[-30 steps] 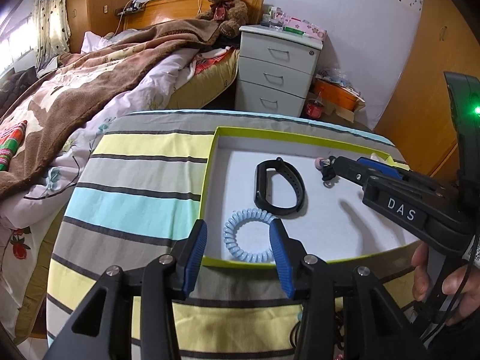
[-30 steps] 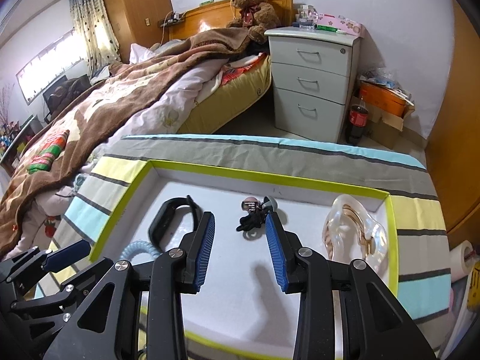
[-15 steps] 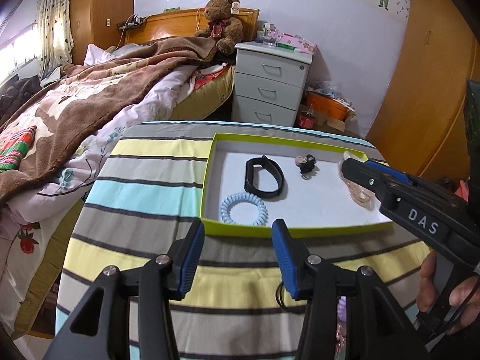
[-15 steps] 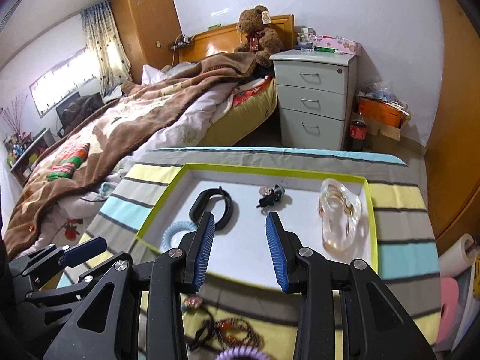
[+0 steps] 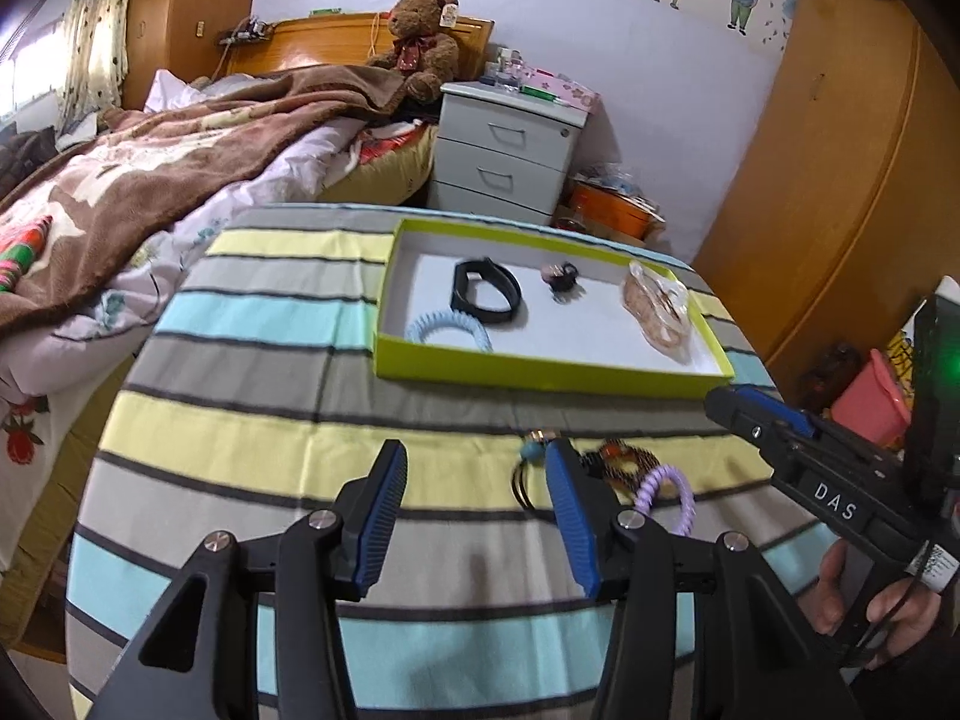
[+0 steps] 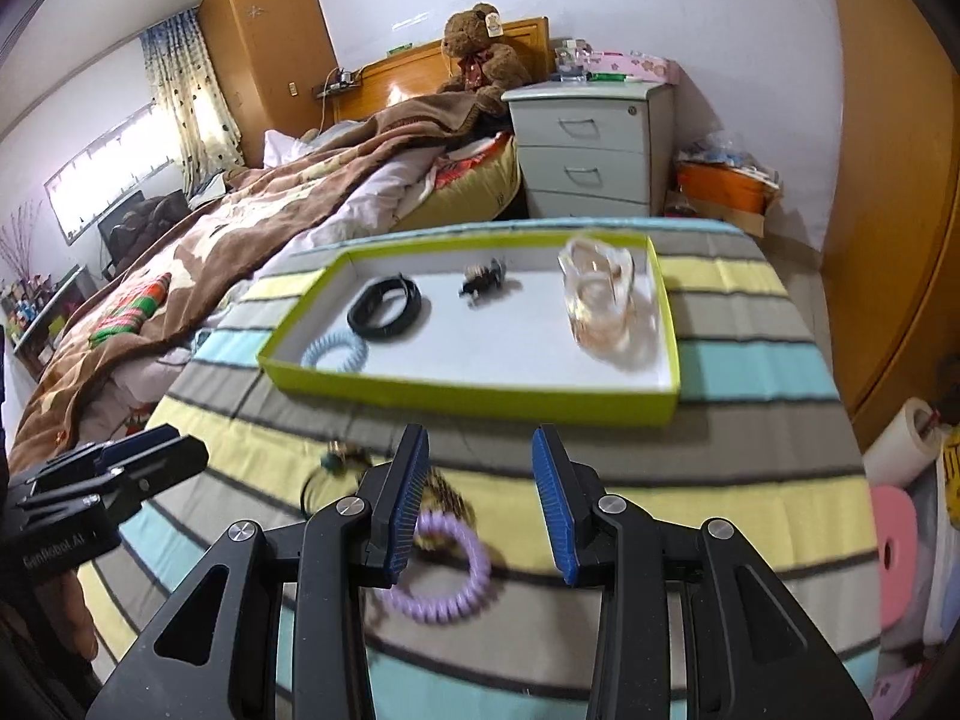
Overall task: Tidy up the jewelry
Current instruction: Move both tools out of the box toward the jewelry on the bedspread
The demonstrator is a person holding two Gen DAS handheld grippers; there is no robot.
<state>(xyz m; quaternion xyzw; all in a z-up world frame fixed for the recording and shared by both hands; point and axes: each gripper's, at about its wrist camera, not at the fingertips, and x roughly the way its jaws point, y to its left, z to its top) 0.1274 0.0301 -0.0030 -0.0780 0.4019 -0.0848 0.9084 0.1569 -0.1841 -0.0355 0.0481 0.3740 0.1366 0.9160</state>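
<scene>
Striped cloth (image 5: 258,420) is covering the table, bearing a green tray (image 5: 540,369). "DAS" is showing on the right gripper (image 6: 480,480), gaping empty; the left gripper (image 5: 474,480) is opening, empty. A purple coil (image 6: 447,564) is lying before the tray.

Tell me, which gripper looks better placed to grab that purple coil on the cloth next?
Probably the right gripper: the purple coil lies just below its open jaws. The left gripper, jaws opening, has it off to one side.
</scene>
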